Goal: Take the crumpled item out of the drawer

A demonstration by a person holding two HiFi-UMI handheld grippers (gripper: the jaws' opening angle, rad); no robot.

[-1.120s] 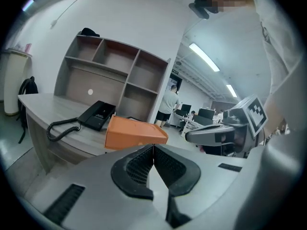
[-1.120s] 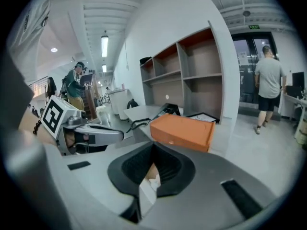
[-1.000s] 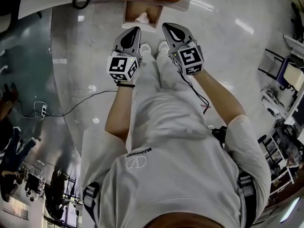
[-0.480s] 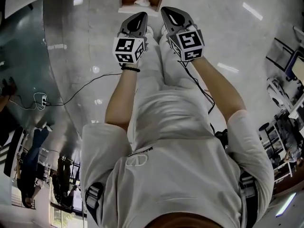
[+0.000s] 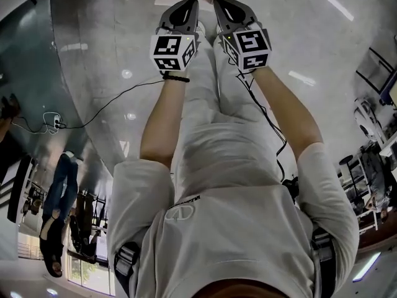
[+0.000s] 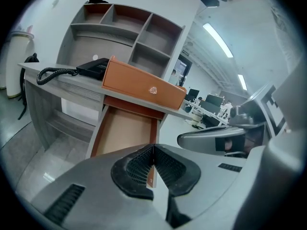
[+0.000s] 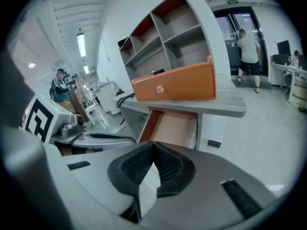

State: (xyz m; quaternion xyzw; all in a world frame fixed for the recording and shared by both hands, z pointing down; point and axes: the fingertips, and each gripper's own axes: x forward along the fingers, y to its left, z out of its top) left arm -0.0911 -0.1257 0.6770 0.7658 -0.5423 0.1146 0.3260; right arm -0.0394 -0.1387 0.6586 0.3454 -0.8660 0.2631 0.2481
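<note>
Brown open drawer, one; left gripper, right gripper, both closed.

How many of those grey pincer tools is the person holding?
2. The left grey plastic gripper is at the head view's top, left of centre, the right grey plastic gripper just beside it; both have shut, empty jaws. No others show.

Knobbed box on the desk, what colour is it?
Knobbed box: orange, clearest in the right gripper view.

text: none legible | shirt print: too small to read
</note>
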